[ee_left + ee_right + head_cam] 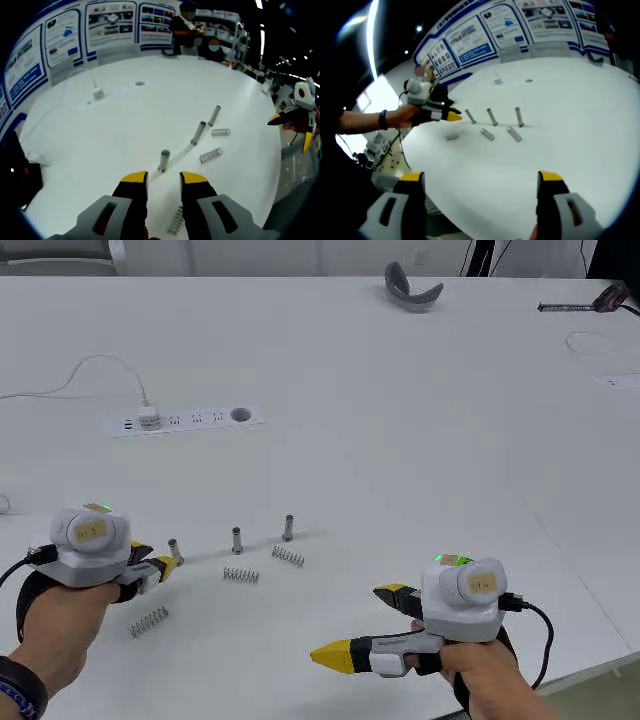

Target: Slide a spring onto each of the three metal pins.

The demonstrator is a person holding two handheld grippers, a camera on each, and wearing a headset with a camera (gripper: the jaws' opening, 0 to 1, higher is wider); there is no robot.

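Note:
Three short metal pins stand upright in a row: left pin (175, 548), middle pin (237, 539), right pin (288, 528). None carries a spring. Three springs lie flat on the white table: one (148, 621) near my left hand, one (241, 574) below the middle pin, one (288, 556) below the right pin. My left gripper (158, 562) is narrowly open and holds nothing, its tips just short of the left pin (164, 160). My right gripper (362, 625) is wide open and holds nothing, well right of the springs (513, 133).
A white power strip (185, 421) with a plugged cable lies behind the pins. A grey curved band (412, 290) rests far back. The table's front edge (590, 668) runs close by my right hand. People stand beyond the table (187, 22).

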